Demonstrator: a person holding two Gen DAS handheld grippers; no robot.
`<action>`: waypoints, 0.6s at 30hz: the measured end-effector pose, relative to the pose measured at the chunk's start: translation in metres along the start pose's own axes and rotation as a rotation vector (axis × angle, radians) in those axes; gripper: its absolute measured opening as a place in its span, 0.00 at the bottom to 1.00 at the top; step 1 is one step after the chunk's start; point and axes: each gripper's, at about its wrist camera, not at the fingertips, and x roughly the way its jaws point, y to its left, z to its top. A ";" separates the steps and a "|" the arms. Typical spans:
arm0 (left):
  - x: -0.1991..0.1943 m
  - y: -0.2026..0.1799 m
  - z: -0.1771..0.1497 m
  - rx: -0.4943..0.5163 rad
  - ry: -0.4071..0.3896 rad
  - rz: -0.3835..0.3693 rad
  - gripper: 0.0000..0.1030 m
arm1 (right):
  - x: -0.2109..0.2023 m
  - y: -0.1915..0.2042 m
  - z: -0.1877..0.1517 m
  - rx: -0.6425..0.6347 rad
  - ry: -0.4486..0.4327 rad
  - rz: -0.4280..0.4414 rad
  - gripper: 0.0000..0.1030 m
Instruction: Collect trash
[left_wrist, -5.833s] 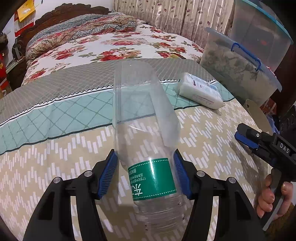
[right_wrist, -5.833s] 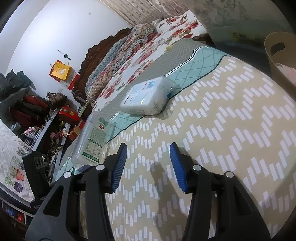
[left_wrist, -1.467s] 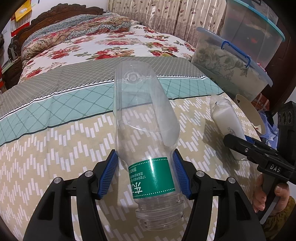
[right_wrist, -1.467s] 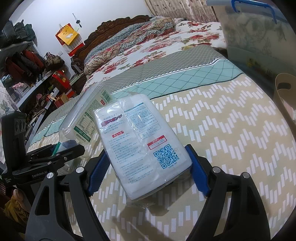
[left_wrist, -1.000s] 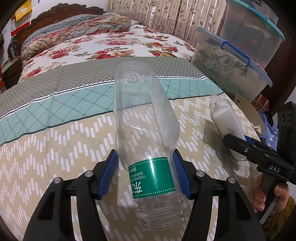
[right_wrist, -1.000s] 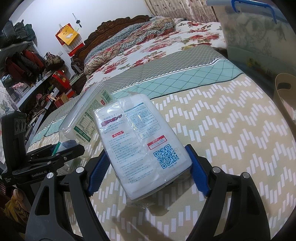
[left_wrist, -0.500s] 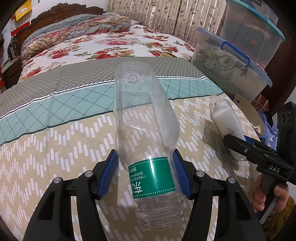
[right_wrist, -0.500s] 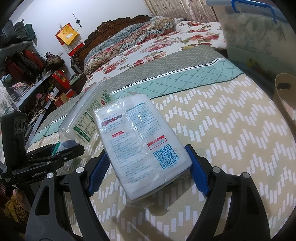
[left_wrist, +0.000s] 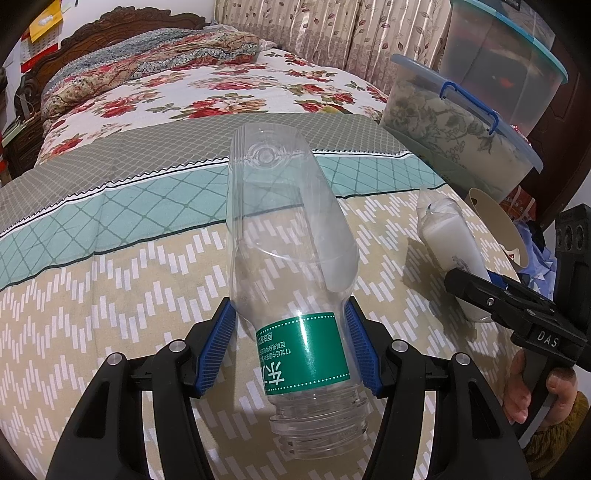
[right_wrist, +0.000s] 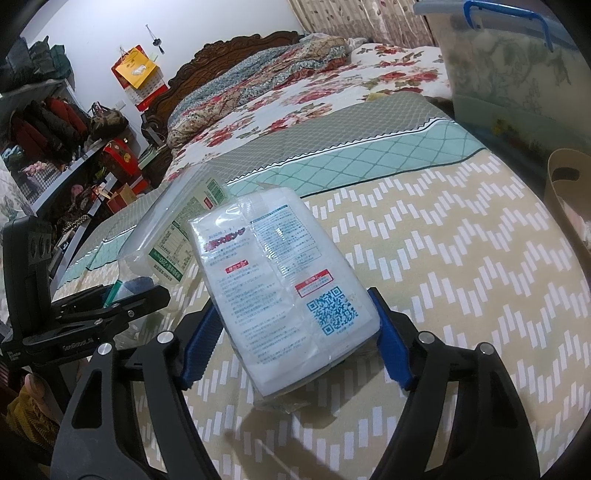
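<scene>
**Bottle and white pack both gripped over the bed**

The clear plastic bottle (left_wrist: 291, 266) is clamped between the blue pads of the left gripper (left_wrist: 290, 345), neck toward the camera, base pointing away. A green label band (left_wrist: 303, 356) with white Chinese characters is seen between the pads; the small print cannot be read. The bottle looks empty.

The white plastic-wrapped pack (right_wrist: 280, 284) is clamped by the right gripper (right_wrist: 291, 349), whose jaws have just been closing slightly on it. A blue QR code (right_wrist: 332, 310), red-boxed headings and dense small text are printed on it; none is legible. "DAS" is read on the right gripper's body in the left view.

Ahead and right of the left gripper, a lidded clear storage bin (left_wrist: 454, 122) holding floral fabric is seen, with a beige basket (left_wrist: 498, 229) nearer; its contents cannot be told.
</scene>
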 end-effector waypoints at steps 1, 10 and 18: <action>0.000 0.001 0.000 0.000 0.000 -0.001 0.55 | -0.001 0.001 -0.001 0.002 -0.002 0.002 0.73; 0.000 0.000 0.000 -0.001 0.000 -0.001 0.55 | -0.009 0.006 -0.012 0.010 -0.015 0.016 0.73; -0.001 0.001 0.000 -0.002 0.000 -0.003 0.55 | -0.010 0.006 -0.013 0.017 -0.014 0.017 0.73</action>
